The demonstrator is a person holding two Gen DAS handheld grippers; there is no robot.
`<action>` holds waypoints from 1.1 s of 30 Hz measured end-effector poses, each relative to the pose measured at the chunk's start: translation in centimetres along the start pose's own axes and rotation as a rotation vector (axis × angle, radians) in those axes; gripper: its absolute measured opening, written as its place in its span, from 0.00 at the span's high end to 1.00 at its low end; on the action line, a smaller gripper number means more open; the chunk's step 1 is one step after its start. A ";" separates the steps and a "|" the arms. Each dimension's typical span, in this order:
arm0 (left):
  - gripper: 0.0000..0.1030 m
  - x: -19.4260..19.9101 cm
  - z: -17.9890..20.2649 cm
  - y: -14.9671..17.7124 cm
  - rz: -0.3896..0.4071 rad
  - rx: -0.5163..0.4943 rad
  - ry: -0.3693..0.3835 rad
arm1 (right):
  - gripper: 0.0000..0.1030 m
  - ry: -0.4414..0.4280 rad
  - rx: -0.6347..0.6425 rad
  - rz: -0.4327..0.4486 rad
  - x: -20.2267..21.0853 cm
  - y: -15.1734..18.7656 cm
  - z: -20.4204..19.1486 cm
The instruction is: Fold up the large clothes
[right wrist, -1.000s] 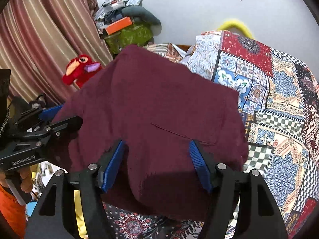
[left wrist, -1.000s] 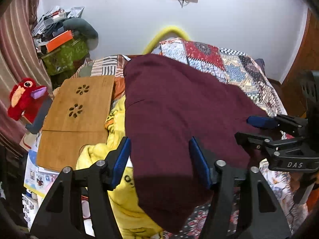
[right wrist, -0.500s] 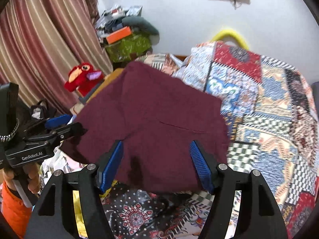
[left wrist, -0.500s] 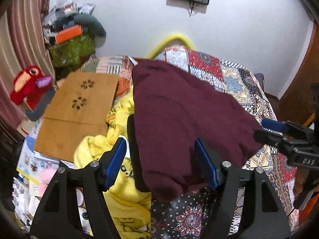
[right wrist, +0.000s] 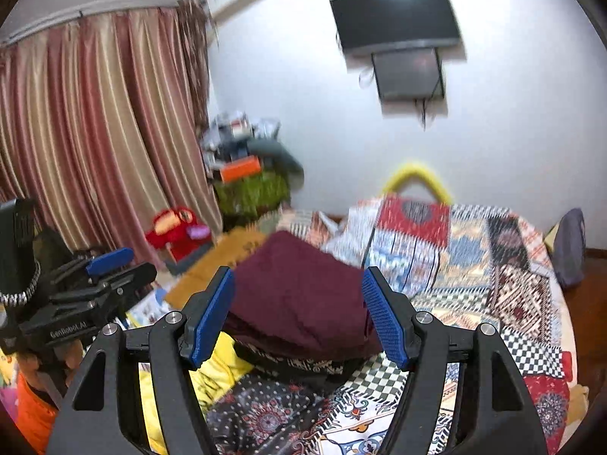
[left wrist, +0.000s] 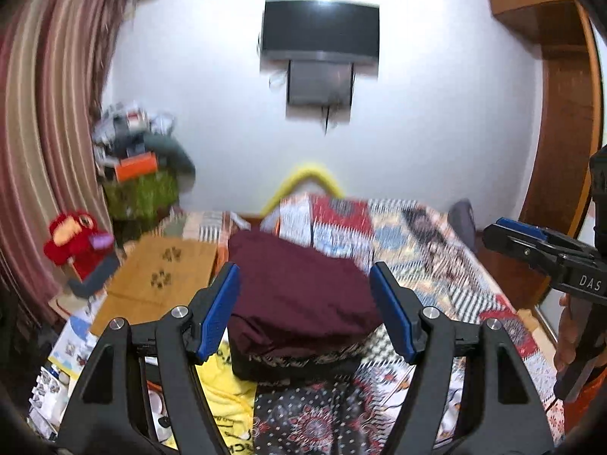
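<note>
Left wrist view: folded maroon garment (left wrist: 299, 295) on bed (left wrist: 436, 250).
Lies straight ahead, beyond both spread, empty tongs: left gripper (left wrist: 305, 311), right gripper (right wrist: 297, 313); neither clearly nearer.

A black flat television (left wrist: 320, 30) hangs high on the white plaster wall (left wrist: 436, 113). Below it stands the bed under a bright patchwork quilt (right wrist: 493, 265). Left of the bed, striped pink-and-cream curtains (right wrist: 95, 132) hang from the ceiling line, with a heap of clutter (right wrist: 246, 167) in the corner. Right of the bed stands brown wooden woodwork (left wrist: 561, 113).
</note>
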State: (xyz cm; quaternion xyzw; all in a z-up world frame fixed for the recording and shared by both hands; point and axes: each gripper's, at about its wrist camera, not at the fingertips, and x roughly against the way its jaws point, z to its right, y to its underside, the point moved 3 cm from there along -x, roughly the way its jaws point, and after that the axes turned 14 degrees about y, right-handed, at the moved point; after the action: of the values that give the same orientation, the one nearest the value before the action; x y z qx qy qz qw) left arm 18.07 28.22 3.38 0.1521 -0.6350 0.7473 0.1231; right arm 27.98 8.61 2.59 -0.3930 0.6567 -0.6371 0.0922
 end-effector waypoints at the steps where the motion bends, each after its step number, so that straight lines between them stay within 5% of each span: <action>1: 0.31 1.4 1.1 -0.1 0.033 -0.011 0.001 | 0.36 -0.001 -0.004 0.029 1.3 -0.1 0.0; 12: 0.31 11.4 8.4 1.6 0.271 -0.097 -0.072 | 0.31 0.005 -0.025 0.257 10.5 0.8 -0.8; 22: 0.08 13.2 9.6 3.6 0.303 -0.088 -0.139 | 0.01 0.093 0.020 0.315 11.6 1.9 -2.0; 33: 0.05 13.4 8.8 4.3 0.308 -0.067 -0.153 | 0.00 0.119 0.022 0.289 11.5 2.6 -2.0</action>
State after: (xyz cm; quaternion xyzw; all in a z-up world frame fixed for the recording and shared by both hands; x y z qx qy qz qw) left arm 4.67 18.68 5.92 0.1052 -0.6831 0.7218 -0.0366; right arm 17.97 2.54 4.88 -0.2550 0.7038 -0.6463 0.1484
